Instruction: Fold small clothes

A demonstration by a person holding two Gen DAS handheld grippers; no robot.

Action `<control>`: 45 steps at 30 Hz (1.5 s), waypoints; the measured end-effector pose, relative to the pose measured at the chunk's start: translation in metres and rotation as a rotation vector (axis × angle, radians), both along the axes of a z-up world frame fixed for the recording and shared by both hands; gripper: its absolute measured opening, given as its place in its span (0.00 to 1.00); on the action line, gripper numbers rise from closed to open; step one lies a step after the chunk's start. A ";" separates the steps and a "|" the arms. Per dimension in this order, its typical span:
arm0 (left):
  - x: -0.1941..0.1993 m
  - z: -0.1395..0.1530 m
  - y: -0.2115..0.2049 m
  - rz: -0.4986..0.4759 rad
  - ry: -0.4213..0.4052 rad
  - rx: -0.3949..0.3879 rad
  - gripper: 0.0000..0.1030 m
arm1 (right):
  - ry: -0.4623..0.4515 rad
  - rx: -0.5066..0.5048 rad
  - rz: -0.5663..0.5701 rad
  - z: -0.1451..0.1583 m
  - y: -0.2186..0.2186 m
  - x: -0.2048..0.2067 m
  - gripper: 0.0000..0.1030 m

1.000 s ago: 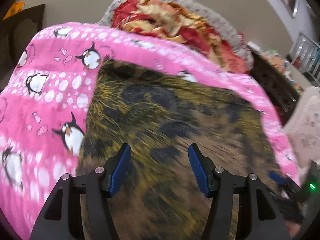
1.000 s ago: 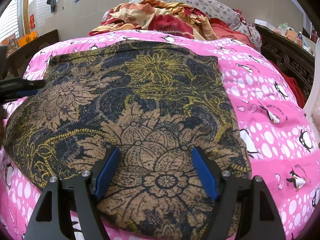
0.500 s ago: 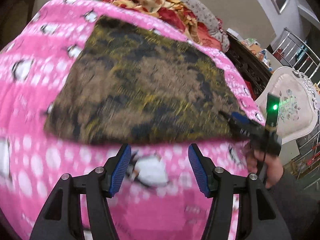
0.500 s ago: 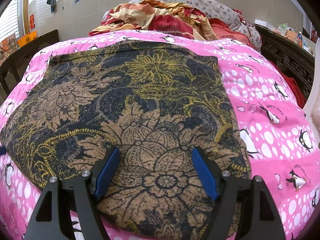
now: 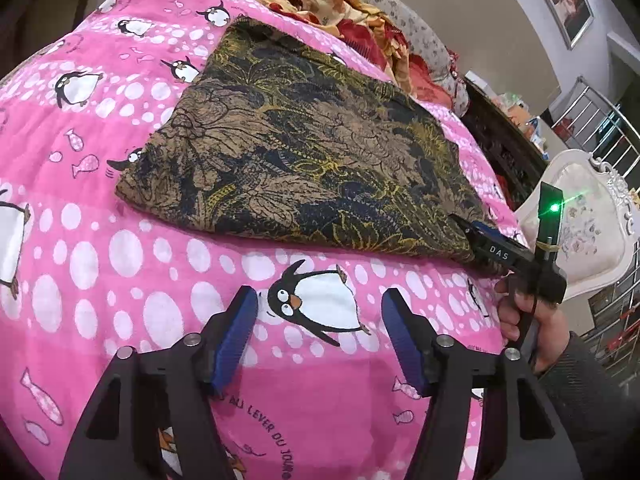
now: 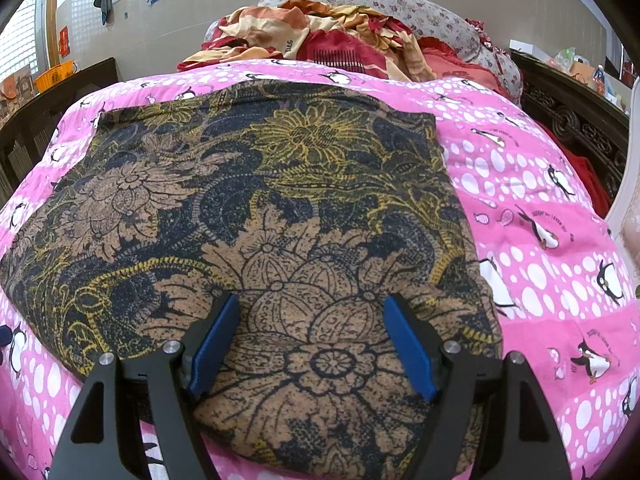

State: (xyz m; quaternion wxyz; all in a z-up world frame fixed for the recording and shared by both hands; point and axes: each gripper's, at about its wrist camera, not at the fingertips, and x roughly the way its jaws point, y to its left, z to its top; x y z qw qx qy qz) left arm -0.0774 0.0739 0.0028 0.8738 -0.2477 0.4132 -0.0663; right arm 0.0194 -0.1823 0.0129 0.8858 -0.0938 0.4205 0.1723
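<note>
A dark garment with brown and yellow flowers lies flat as a folded rectangle on the pink penguin blanket. My left gripper hangs over bare blanket, short of the garment's near edge. Its jaws are opening and nothing is between them. My right gripper stands open over the same garment at its near edge, with cloth beneath the fingers and the pads apart. In the left wrist view a hand holds that gripper at the garment's right corner.
A heap of red and orange bedding and a flowered pillow lie at the bed's far end. A dark carved bed frame runs along the right side. A white upholstered chair stands beside the bed.
My left gripper has pulled back off the garment to the bare blanket in front of it, and its jaws stand slightly wider. The right gripper has not moved.
</note>
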 end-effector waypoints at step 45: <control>-0.001 -0.003 0.007 0.008 -0.027 -0.074 0.50 | -0.001 0.001 0.001 0.000 0.000 0.000 0.76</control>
